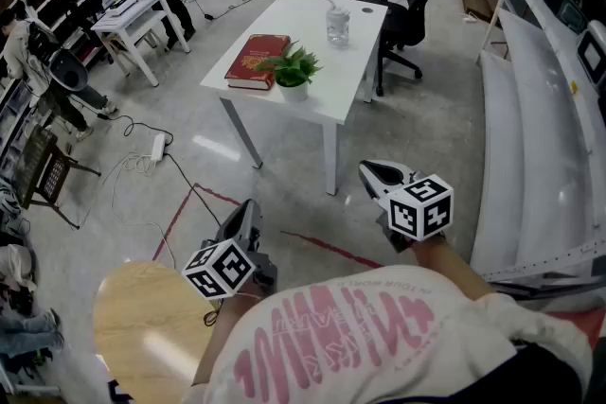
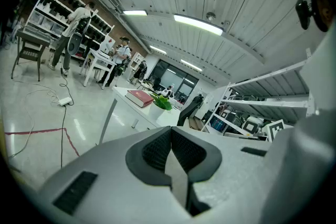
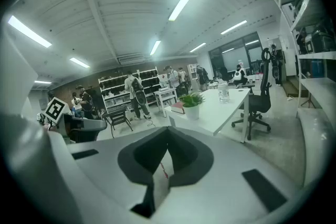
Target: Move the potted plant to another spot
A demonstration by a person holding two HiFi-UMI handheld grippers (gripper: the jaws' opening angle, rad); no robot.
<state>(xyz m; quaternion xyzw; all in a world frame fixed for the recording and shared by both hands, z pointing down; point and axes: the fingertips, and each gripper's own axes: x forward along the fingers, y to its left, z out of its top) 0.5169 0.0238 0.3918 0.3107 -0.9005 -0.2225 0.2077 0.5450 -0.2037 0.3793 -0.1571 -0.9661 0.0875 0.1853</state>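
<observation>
1. A green leafy plant in a small white pot stands near the front edge of a white rectangular table, just beside a thick red book.
2. The left tool is closed and empty, well apart from the table.
3. The right tool is likewise closed on nothing, pointing towards the table.

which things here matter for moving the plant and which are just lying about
For the job:
potted plant
white table it stands on
left tongs and right tongs, both shut and empty, well short of the table

Lying about:
red book beside the plant
clear bottle
office chair
power strip on the floor
</observation>
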